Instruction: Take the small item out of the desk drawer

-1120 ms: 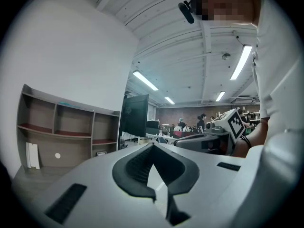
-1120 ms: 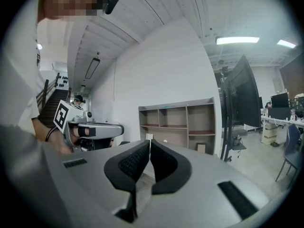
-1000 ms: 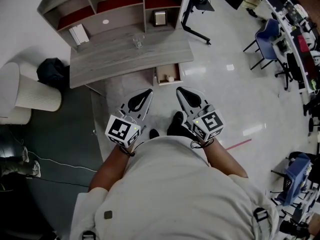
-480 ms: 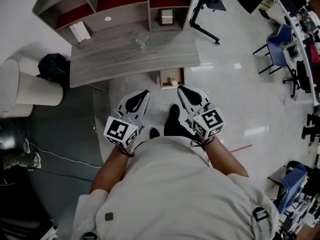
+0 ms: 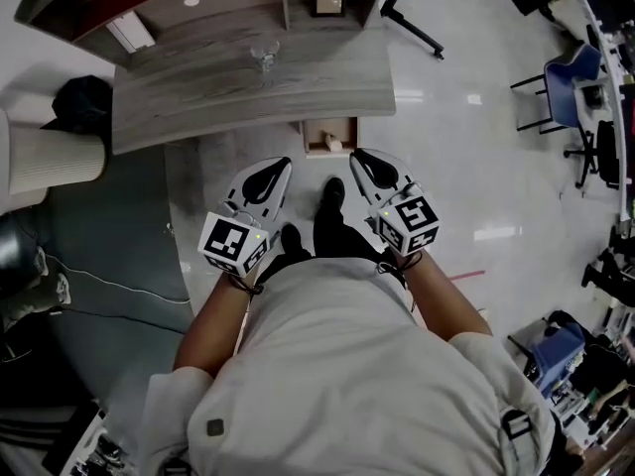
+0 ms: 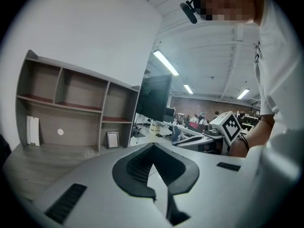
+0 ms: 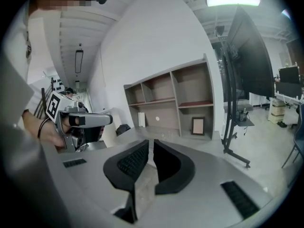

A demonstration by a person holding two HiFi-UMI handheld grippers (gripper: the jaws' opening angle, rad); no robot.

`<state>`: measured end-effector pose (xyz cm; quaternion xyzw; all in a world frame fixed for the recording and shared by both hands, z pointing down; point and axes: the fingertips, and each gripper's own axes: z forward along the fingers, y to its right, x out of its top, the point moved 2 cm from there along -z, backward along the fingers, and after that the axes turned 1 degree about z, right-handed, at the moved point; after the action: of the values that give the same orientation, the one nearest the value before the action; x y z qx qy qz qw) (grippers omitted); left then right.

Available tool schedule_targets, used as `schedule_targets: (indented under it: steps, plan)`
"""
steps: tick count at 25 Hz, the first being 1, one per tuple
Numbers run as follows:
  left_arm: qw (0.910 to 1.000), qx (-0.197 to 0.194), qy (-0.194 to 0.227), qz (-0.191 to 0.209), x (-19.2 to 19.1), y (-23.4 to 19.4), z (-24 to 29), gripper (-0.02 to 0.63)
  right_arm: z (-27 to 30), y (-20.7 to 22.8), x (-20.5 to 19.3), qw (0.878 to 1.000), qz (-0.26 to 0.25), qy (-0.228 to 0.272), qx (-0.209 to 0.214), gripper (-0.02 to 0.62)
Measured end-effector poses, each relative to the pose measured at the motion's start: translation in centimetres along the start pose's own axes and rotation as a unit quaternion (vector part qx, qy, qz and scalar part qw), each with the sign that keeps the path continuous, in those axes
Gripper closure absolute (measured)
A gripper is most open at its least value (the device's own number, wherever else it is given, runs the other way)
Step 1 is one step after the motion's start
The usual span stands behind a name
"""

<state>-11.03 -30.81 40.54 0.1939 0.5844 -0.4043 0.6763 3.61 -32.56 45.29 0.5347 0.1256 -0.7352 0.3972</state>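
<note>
L gripper point(image 5: 278, 167) fingers together, nothing btwn them; R gripper point(image 5: 359, 157) fingers all but touching, also empty, both held above the floor near the open drawer point(image 5: 310, 139). Small pale item point(image 5: 334, 145) lies inside the drawer, under the bench point(image 5: 198, 92) front edge; a glass point(image 5: 264, 58) stands on the bench.

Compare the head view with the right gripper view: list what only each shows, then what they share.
Head view only: the open drawer with the small item inside, and the glass on the desk. Right gripper view only: the ceiling light, and the ribbed pads of the right gripper, nearly touching with nothing between them. Both: the shelf unit, the picture frame on it, and the left gripper, also empty.
</note>
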Motion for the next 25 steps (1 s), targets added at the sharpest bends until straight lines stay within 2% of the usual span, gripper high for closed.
schedule_targets:
  steps: [7, 14, 18, 25]
  plan:
    - [0.9986, 0.016, -0.036, -0.035, -4.2, -2.4, 4.1, 0.591, 4.4, 4.2, -4.4, 0.998, 0.023, -0.061, 0.016, 0.508]
    - [0.9955, 0.014, -0.072, -0.06, -9.1, -3.2, 7.9, 0.591, 8.4, 7.7, -10.6, 0.989, 0.062, -0.131, 0.028, 0.432]
    - [0.9932, 0.003, -0.101, -0.058, -13.2, -3.6, 9.4, 0.591, 10.4, 8.6, -14.5, 0.983, 0.088, -0.156, 0.028, 0.414]
    - [0.9898, -0.002, -0.134, -0.05, -18.9, -4.9, 11.9, 0.591, 13.0, 10.6, -20.2, 0.975, 0.122, -0.186, 0.002, 0.394]
